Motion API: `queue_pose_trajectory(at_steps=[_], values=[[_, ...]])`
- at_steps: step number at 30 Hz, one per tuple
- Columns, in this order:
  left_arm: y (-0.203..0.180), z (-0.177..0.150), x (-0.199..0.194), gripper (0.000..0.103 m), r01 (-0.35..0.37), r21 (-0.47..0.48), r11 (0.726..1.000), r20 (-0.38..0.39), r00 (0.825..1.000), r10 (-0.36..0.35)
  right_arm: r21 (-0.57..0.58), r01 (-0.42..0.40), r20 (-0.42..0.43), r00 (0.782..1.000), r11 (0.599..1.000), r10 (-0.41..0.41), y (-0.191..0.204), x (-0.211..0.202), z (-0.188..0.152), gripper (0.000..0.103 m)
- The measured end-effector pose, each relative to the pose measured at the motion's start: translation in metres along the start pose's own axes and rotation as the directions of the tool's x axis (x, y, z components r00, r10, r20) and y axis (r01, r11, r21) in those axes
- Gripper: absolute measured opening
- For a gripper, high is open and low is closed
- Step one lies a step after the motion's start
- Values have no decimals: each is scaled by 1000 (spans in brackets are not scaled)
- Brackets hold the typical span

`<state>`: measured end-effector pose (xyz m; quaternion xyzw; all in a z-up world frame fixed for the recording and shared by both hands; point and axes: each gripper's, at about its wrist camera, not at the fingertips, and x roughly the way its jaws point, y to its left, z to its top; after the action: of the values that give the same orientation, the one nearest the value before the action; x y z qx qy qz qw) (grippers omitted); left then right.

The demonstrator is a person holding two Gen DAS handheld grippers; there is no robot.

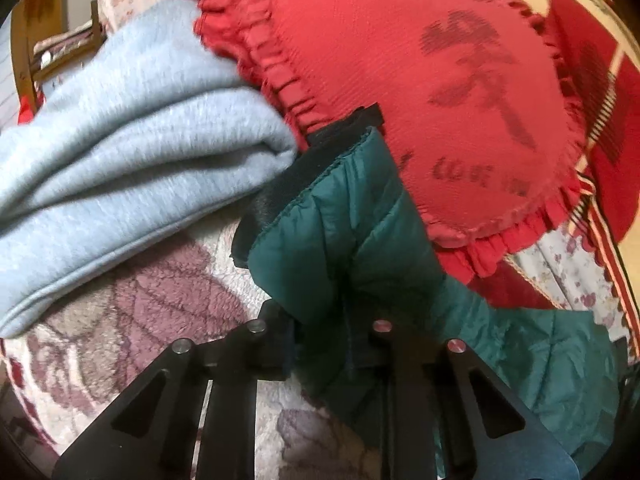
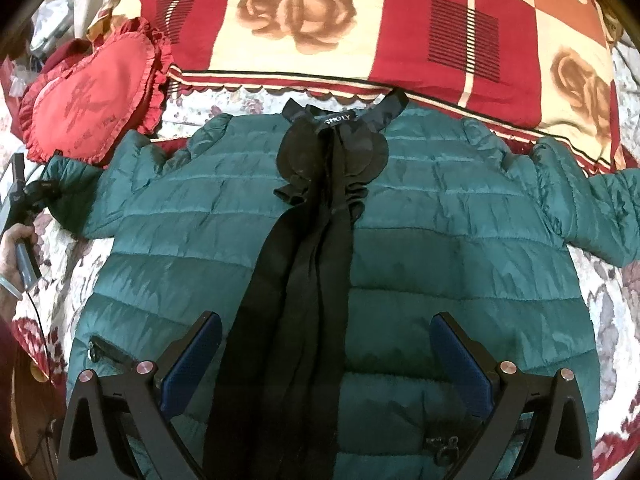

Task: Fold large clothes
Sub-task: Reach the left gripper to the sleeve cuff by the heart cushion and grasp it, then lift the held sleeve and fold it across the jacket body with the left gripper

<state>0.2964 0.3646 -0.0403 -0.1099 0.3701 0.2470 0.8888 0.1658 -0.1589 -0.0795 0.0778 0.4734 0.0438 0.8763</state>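
Right now you are working on a bed whose floral fleece blanket (image 2: 608, 300) carries a green quilted jacket (image 2: 420, 240), spread flat with its front up, black placket down the middle and collar toward a large red-and-cream rose-patterned pillow (image 2: 360, 20) at the far edge. A red heart-shaped cushion (image 2: 88, 108) sits at the jacket's left shoulder, just beside the sleeve. Your right gripper (image 2: 326, 360) hovers above the lower front, its blue-padded fingers (image 2: 192, 364) spread wide and holding nothing. Your left gripper (image 1: 332, 332) has its fingers clamped on the green sleeve cuff (image 1: 340, 220) with its black lining, close against the cushion. A folded grey sweatshirt (image 1: 120, 152) lies just left of that cuff, so the left side is crowded. On the right, the other sleeve stretches out over bare blanket.
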Motion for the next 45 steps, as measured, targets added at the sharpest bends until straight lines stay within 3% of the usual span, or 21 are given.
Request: queue_pose_trajectory(at_steps=[7, 14, 19, 32, 45], values=[[-18, -5, -59, 14, 110, 36, 993, 26, 994, -111, -3, -17, 23, 1000, 1000, 17, 1, -15, -9, 103], [-45, -13, -109, 13, 232, 64, 971, 10, 972, -233, -8, -9, 33, 999, 1000, 9, -3, -27, -18, 103], [-94, -27, -135, 13, 276, 123, 953, 0, 961, -278, 8, -3, 29, 1000, 1000, 3, -13, -35, -27, 103], [-201, -61, -196, 11, 432, 259, 864, -45, 899, -436, 52, -19, 59, 998, 998, 16, -30, -61, -44, 103], [-302, -100, -237, 10, 575, 353, 738, -120, 811, -573, 107, -20, 64, 998, 994, 13, -53, -69, -56, 103]])
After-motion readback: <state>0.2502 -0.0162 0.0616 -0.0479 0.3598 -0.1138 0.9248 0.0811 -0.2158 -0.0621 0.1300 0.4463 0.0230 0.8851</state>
